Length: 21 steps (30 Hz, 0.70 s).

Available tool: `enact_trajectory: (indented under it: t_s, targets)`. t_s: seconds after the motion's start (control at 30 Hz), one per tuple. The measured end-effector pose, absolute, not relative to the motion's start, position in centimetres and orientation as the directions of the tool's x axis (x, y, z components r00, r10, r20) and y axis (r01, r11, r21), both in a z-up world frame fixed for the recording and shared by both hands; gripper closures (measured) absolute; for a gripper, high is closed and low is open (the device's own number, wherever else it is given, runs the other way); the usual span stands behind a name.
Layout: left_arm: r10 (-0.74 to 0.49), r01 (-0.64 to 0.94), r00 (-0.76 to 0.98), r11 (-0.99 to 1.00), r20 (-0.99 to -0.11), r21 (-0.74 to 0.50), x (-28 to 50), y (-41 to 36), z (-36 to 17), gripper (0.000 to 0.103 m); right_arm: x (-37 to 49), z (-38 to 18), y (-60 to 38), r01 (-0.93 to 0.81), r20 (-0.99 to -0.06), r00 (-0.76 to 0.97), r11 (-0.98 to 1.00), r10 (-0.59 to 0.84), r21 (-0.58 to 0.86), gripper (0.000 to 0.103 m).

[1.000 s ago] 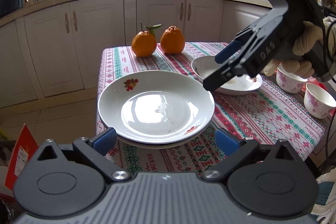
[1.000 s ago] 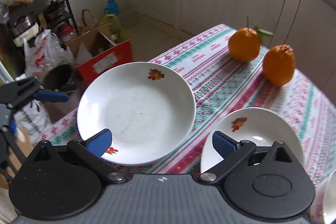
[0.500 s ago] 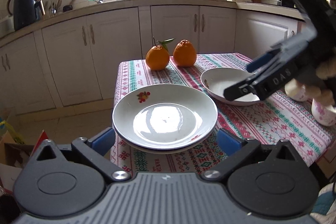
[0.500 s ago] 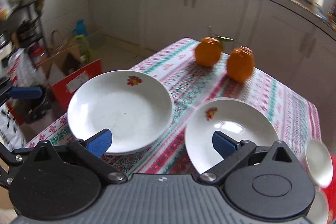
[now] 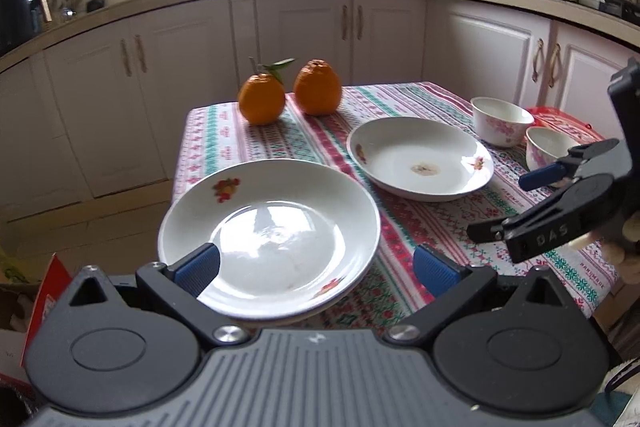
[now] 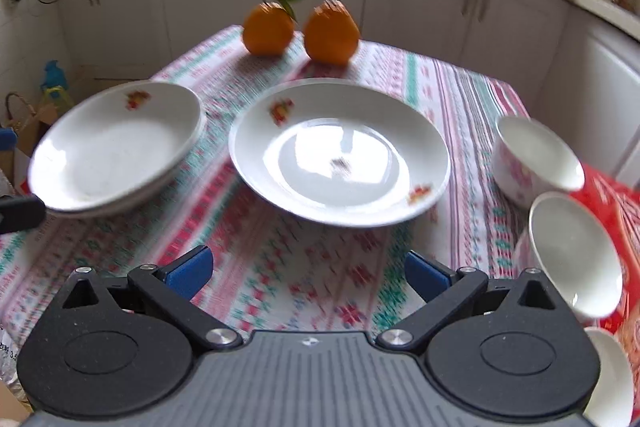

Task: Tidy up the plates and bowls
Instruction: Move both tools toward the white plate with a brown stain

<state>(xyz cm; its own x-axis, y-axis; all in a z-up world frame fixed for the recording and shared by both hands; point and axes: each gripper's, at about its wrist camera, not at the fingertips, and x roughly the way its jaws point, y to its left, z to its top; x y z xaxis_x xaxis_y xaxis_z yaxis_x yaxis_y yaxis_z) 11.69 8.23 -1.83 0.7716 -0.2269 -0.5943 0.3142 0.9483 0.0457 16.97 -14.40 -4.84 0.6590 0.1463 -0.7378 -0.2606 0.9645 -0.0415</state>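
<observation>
Plates: from my left wrist, a stacked pair (image 5: pixel 272 231) lay flat at the table's near corner, between my spread left tongs (image 5: pixel 316 267). From my right wrist, a single plate (image 6: pixel 340 151) lay flat just beyond my spread, empty right tongs (image 6: pixel 308 271).

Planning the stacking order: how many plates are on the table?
3: two stacked at the left edge, top plate over lower plate, and one single plate mid-table.

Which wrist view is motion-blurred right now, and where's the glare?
Right wrist view is smeared: tablecloth and oranges streak. Left wrist view is sharp. Window glare sits on the near plate in the left view, and on the middle plate in the right.
</observation>
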Motion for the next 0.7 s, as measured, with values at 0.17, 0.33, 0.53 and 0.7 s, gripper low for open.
enact_trajectory:
  t_s: [0.17, 0.33, 0.53, 0.7]
  targets:
    - [-0.244, 0.366, 0.741, 0.928, -0.626, 0.071, 13.6, 6.7, -1.9, 0.001, 18.2, -6.2, -14.8, -0.259, -0.756, 0.638, 0.965, 0.145, -0.034, 0.000]
    - [-0.279, 0.408, 0.692, 0.912, -0.666, 0.041, 16.6, 5.9, -1.9, 0.001, 19.4, -7.3, -14.8, -0.269, -0.775, 0.613, 0.963, 0.156, -0.020, 0.000]
    - [-0.353, 0.470, 0.633, 0.882, -0.689, -0.020, 20.8, 4.7, -1.2, 0.001, 19.8, -7.8, -15.2, -0.300, -0.751, 0.630, 0.954, 0.197, -0.001, 0.000]
    - [-0.394, 0.543, 0.578, 0.839, -0.714, -0.024, 25.0, 2.6, -0.8, 0.001, 19.8, -7.8, -15.4, -0.297, -0.741, 0.641, 0.955, 0.199, 0.000, 0.000]
